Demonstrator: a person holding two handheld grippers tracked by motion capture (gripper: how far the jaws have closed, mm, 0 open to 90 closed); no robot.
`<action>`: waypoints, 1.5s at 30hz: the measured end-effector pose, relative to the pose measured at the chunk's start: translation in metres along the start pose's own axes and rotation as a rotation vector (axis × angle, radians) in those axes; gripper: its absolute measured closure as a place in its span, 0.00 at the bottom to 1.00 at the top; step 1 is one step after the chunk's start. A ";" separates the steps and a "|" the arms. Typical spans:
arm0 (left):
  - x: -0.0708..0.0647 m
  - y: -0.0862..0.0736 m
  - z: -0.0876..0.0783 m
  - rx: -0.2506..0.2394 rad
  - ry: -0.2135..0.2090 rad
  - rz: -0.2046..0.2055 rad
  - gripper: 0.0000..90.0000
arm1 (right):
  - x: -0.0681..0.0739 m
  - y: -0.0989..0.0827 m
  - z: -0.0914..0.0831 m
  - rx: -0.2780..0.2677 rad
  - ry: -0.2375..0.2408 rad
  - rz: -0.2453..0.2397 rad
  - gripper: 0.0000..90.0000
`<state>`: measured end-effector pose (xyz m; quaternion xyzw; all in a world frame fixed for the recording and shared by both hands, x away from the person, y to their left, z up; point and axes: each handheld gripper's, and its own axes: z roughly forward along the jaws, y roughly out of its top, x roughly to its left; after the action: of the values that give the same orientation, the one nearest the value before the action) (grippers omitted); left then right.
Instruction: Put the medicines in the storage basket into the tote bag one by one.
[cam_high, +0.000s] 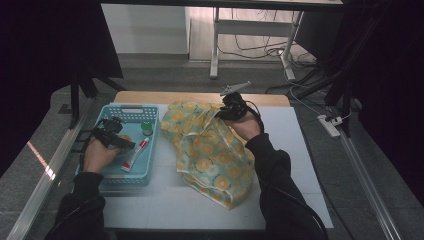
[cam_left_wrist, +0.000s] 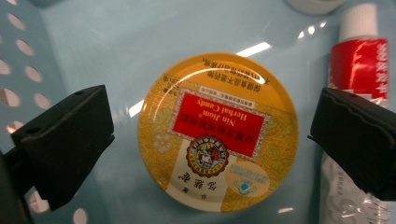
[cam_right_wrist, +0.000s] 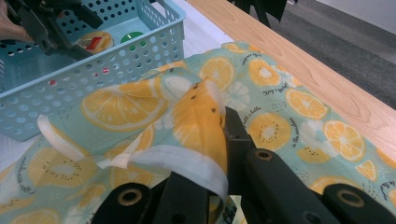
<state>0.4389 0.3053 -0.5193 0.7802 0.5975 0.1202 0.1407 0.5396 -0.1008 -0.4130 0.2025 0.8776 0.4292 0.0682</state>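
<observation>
White table: hovering left gripper, jaws wide, astride candy tin inside basket; right gripper pinching cloth bag beside basket; next, closing squarely on tin.

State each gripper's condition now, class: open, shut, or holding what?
Left gripper: open, fingers either side of the herbal candy tin, not touching.
Right gripper: shut on the citrus-print cloth bag.

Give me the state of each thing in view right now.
Candy tin: lid on, flat in basket, untouched.
Left gripper: open, straddling the tin.
Tube: capped, lying in basket.
Basket: upright on table.
Bag: crumpled, edge pinched.
Right gripper: shut on bag.
</observation>
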 end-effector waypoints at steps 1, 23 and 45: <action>0.000 0.000 0.001 0.011 0.005 0.001 0.00 | 0.000 0.000 0.000 -0.001 0.000 0.002 1.00; 0.002 0.001 -0.001 0.046 -0.026 -0.036 0.23 | 0.000 -0.003 0.001 -0.001 0.004 0.002 1.00; -0.021 0.005 -0.060 -0.135 -0.197 0.033 0.23 | -0.001 -0.005 -0.001 -0.008 -0.002 0.008 1.00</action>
<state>0.4165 0.2880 -0.4626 0.7867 0.5585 0.0852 0.2487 0.5390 -0.1048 -0.4163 0.2060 0.8750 0.4329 0.0682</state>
